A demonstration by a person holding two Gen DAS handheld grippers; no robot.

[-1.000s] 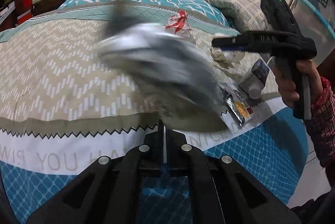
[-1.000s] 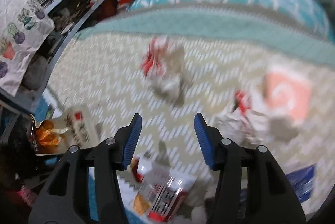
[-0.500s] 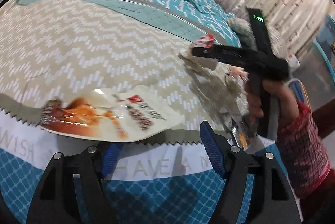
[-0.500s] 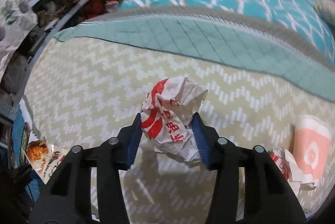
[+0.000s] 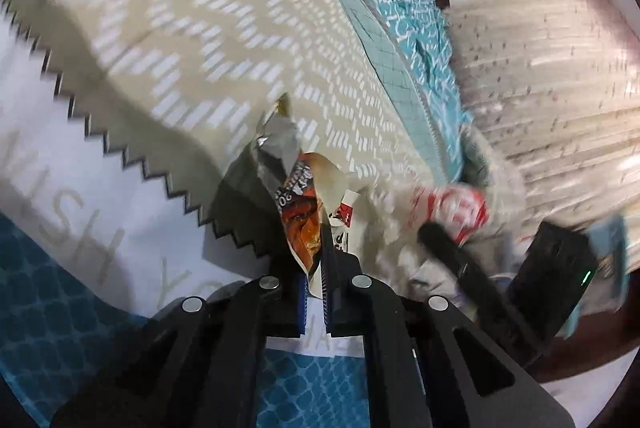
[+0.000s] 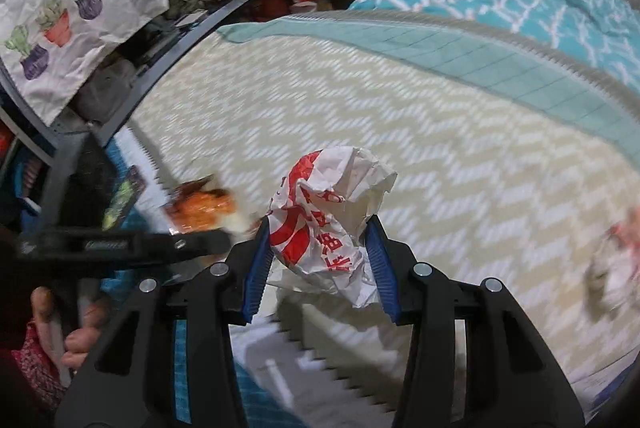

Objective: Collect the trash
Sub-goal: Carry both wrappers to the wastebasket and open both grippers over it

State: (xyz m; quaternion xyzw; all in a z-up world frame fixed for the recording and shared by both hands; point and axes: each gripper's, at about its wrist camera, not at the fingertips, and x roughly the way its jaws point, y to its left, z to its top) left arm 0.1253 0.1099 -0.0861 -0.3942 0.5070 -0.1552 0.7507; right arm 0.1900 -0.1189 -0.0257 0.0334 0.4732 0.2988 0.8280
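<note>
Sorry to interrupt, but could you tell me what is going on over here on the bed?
A person is collecting trash off the bed with a handheld tool in each hand. The left tool is shut on an orange snack wrapper, and the right tool is shut on a crumpled red-and-white paper wrapper. More blurred litter lies on the quilt.

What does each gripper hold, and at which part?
Left gripper pinches the snack bag by its edge. Right gripper squeezes the crumpled wrapper at its sides.
</note>
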